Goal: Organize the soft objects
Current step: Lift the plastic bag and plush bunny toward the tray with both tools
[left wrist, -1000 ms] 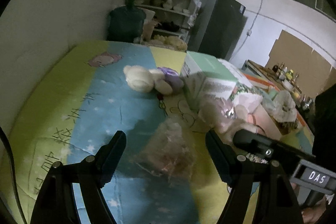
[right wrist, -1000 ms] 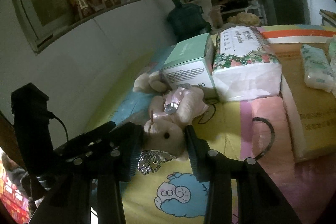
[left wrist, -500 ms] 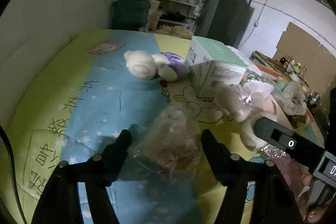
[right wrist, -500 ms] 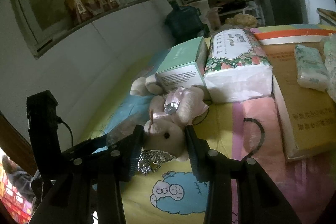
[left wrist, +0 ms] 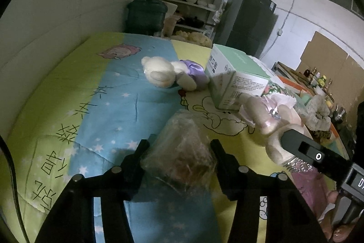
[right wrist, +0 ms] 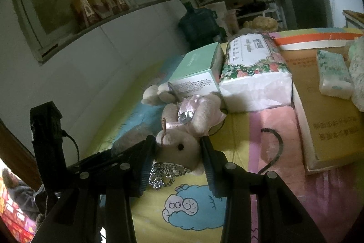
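The left tongs [left wrist: 179,147] are closing around a crinkled clear plastic bag [left wrist: 182,147] lying on the cartoon-printed quilt [left wrist: 102,111]. The bag is sitting between the two fingers, and the pads appear to be just reaching its sides without yet squeezing it; what is inside is only showing as a brownish blur through the film, and its near end is cut off behind the tong frame.

The right tongs [right wrist: 178,147] are clenching the head of a pale pink plush rabbit [right wrist: 182,145], its body trailing away toward the boxes, a clear gem on its pink bow. A sparkly beaded piece [right wrist: 163,174] is hanging under its chin, half hidden by the left finger.

Farther back, a cream teddy bear [left wrist: 159,72] in purple is lying on the quilt, its legs partly tucked behind a mint-green carton [left wrist: 234,79]. In the right wrist view only its head and paw are peeking out beside that carton. A floral tissue pack [right wrist: 252,67] is touching the carton. The room behind is dim; shelf contents are hard to make out.
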Motion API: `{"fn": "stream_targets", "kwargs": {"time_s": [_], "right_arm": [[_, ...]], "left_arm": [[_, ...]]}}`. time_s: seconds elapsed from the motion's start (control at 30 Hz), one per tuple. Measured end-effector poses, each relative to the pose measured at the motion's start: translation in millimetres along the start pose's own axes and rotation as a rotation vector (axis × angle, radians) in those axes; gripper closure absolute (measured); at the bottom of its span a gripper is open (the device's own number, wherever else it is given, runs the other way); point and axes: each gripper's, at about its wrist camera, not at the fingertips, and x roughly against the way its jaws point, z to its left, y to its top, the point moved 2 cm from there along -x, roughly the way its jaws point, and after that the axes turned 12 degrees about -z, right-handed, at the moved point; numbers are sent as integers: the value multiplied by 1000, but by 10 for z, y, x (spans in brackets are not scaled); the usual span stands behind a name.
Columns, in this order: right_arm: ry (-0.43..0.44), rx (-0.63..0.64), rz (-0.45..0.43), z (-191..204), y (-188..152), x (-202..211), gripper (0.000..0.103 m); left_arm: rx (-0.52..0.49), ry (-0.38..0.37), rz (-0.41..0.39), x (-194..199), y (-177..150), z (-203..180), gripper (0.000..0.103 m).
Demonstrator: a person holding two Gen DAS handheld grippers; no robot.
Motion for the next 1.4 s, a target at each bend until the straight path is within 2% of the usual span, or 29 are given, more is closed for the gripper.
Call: {"fn": "stream_targets", "kwargs": {"time_s": [0.37,0.73,1.4], "right_arm": [[15,31,-57,89,98,170,62],[3,48,-122,47,239,366,62],[-69,31,-240,-379,490,891,62]], "left_arm": [[-7,-8,-57,167,108,-83,49],[-30,-45,-107,252,251,-359,49],[-107,-173,-129,196,319,-1250,49]]}}
